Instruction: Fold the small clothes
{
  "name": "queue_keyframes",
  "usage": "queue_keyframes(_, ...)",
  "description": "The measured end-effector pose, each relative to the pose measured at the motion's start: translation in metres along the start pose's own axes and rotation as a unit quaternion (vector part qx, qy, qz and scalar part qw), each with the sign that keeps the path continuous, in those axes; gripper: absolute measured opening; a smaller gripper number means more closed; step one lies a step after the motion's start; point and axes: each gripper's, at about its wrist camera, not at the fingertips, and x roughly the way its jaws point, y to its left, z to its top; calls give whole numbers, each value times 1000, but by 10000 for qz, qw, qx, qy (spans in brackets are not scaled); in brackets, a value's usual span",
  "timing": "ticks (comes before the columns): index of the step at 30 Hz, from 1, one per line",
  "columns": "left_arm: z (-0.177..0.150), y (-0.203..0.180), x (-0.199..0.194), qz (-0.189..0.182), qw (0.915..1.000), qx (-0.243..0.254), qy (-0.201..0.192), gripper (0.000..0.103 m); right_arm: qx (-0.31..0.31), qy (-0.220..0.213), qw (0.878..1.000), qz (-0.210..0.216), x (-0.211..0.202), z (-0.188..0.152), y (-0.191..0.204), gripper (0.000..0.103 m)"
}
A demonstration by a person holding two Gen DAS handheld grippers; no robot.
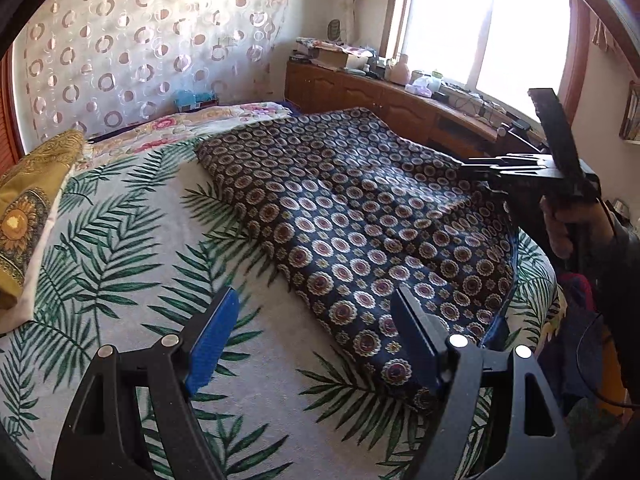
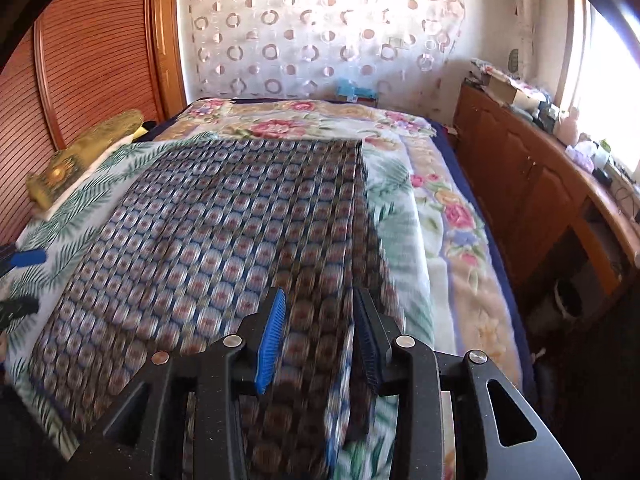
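step: mid-fold, patterned garment [image 1: 360, 220] centre frame | left gripper [image 1: 316, 344] jaws wide, empty | right gripper [image 2: 320, 340] jaws apart over cloth, unclamped | next: pinch right edge

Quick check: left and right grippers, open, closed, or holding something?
Left gripper: open, holding nothing.
Right gripper: open, fingers astride the patterned cloth edge, not gripping.

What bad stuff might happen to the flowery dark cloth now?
1. The left gripper is open, its fingers partly over the palm-leaf bedspread, so it might pinch that too.
2. The right gripper is open above the dark patterned cloth, holding nothing, so that edge may flop or wrinkle.
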Motion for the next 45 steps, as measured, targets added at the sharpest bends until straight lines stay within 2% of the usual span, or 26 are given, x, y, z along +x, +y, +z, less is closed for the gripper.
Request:
queue_keyframes(6, -4, -10, 8, -81, 9998, 91, 158, 79, -78, 5, 9997, -223, -18, -19, -1, 37)
queue_keyframes(10, -7, -14, 11, -90, 9996, 120, 234, 79, -31, 19, 9999, -152, -31, -30, -1, 36)
queue_keyframes(12, -8, -14, 11, -79, 9996, 117, 249, 79, -63, 19, 9999, -148, -31, -33, -3, 26)
queue_keyframes(14, -8, -14, 12, -74, 9996, 107, 263, 79, -42, -34, 9999, -116, -32, -33, -4, 21)
queue_keyframes(15, -8, -13, 12, -73, 9995, 103, 274, 79, -49, -47, 9999, -104, -31, -34, -5, 13)
queue_keyframes(16, -8, -13, 12, -69, 9995, 102, 292, 79, -54, -51, 9999, -91, -31, -35, -5, 9)
queue_keyframes(19, -8, -14, 13, -63, 9994, 116, 319, 79, -99, -169, 9998, -44, -38, -40, -8, 4)
queue_keyframes(23, -8, -15, 16, -67, 9993, 123, 352, 79, 167, -274, 9992, -248, -44, -43, -23, 4)
queue_keyframes(28, -8, -15, 13, -145, 9993, 135, 312, 79, 208, -109, 9995, -188, -37, -48, -25, 4)
queue_keyframes(31, -9, -16, 12, -246, 9991, 135, 319, 66, 247, -122, 9995, -178, -38, -47, -24, 4)
queue_keyframes(33, -9, -16, 12, -310, 9988, 155, 358, 55, 253, -149, 9993, -222, -40, -45, -23, 9)
queue_keyframes(35, -9, -18, 13, -366, 9984, 177, 404, 51, 232, -178, 9993, -225, -41, -44, -19, 11)
queue_keyframes(36, -10, -18, 13, -377, 9982, 188, 428, 51, 206, -185, 9993, -243, -41, -43, -18, 18)
queue_keyframes(37, -11, -19, 13, -374, 9980, 199, 471, 51, 165, -182, 9992, -302, -42, -43, -17, 36)
queue_keyframes(39, -12, -19, 16, -372, 9975, 207, 570, 51, 74, -176, 9987, -477, -41, -43, -14, 54)
queue_keyframes(44, -15, -21, 13, -456, 9968, 206, 620, 51, 151, -223, 9990, -355, -42, -44, -12, 54)
queue_keyframes(45, -16, -21, 11, -475, 9967, 208, 622, 47, 130, -229, 9991, -331, -43, -44, -9, 54)
